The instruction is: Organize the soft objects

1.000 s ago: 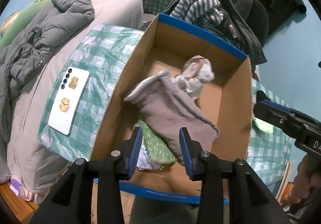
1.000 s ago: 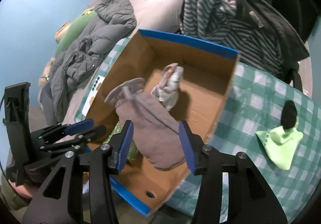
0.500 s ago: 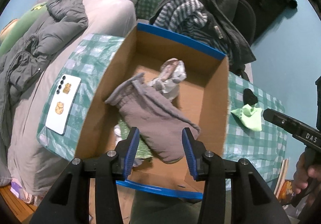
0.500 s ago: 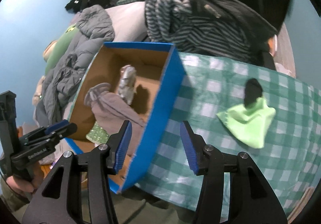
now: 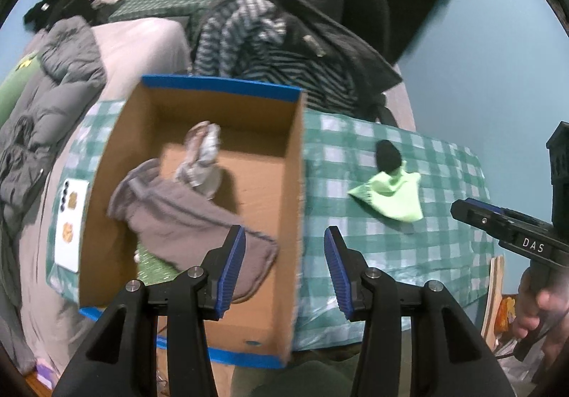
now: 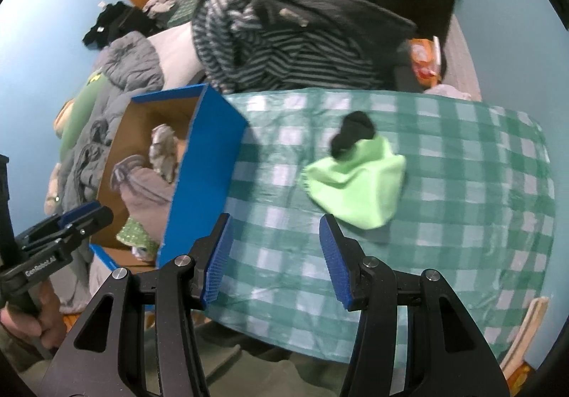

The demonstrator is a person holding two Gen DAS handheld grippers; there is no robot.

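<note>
On the green checked cloth (image 6: 444,162) lie 2 soft things that are not put away yet: a lime green cloth (image 6: 355,183) and a small black sock (image 6: 354,135); the sock touches the top edge of the green cloth and partly rests on it. Beside them, to the left, stands the cardboard box (image 5: 297,183) with blue edges; it already holds a grey mitten (image 5: 185,219), a rolled pale sock (image 5: 202,155) and a green dotted piece (image 5: 153,263).

The right gripper (image 6: 275,249) hangs above the cloth, near the green piece but not touching it; its jaws are spread and nothing is between them. The left gripper (image 5: 284,265) hangs over the right wall of the box; its jaws have just been opening wider, and they are spread with nothing pinched.

The step in hand looks like going for the 2 things left on the table; to do it well, bring the right gripper down over the thick, bunched part of the green cloth, not the thin flat edge, so the pads get a good bite; pinch only the soft thing and not the slippery tablecloth under it, or the whole cloth may drag; watch the black sock, since it may come along or drop off; lift high enough to clear the box wall, then let go inside, in the bare part by the right wall.
</note>
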